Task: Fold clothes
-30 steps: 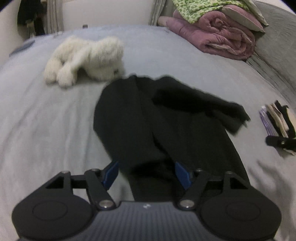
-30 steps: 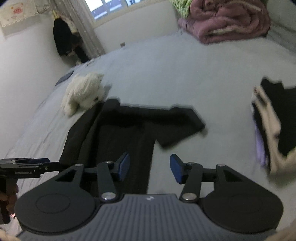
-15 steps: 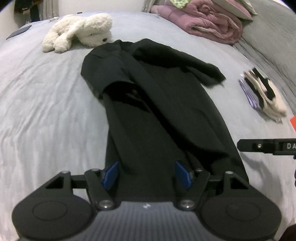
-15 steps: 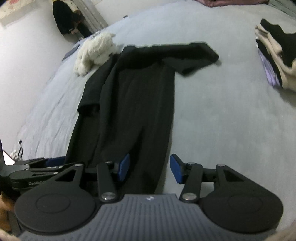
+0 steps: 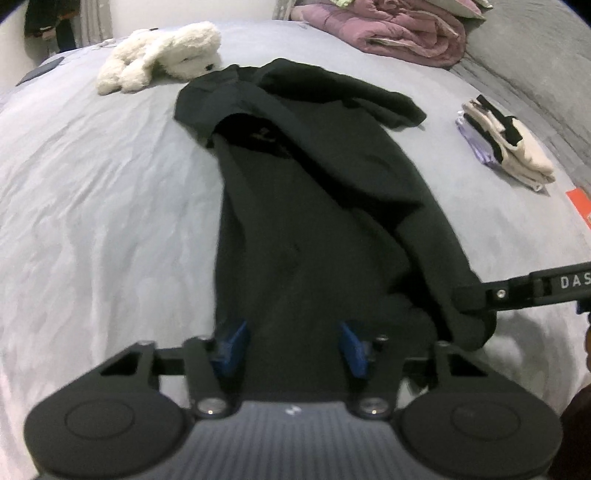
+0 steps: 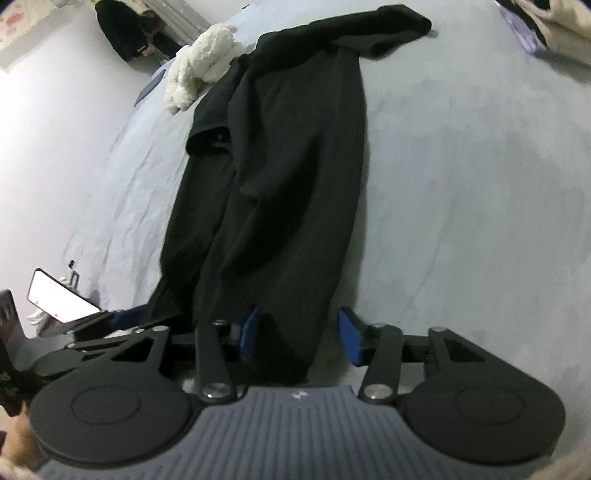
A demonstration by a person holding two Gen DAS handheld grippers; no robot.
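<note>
A black garment (image 5: 314, 192) lies stretched lengthwise on the grey bed (image 5: 92, 192), sleeves at the far end. It also shows in the right wrist view (image 6: 280, 162). My left gripper (image 5: 291, 345) is open, its blue pads on either side of the garment's near hem. My right gripper (image 6: 299, 334) is open over the hem's other corner; cloth lies between its pads. One right finger (image 5: 517, 290) reaches in from the right in the left wrist view, at the hem's edge. The left gripper (image 6: 122, 321) shows at the left in the right wrist view.
A white plush toy (image 5: 159, 55) lies by the garment's far end. A stack of folded clothes (image 5: 506, 144) sits to the right. A pink quilt (image 5: 399, 33) is piled at the back. A phone (image 6: 61, 297) lies at the bed's left edge.
Both grippers have drawn back toward the near end of the garment, which now lies stretched out long. The right gripper has come down to the hem beside the left one.
</note>
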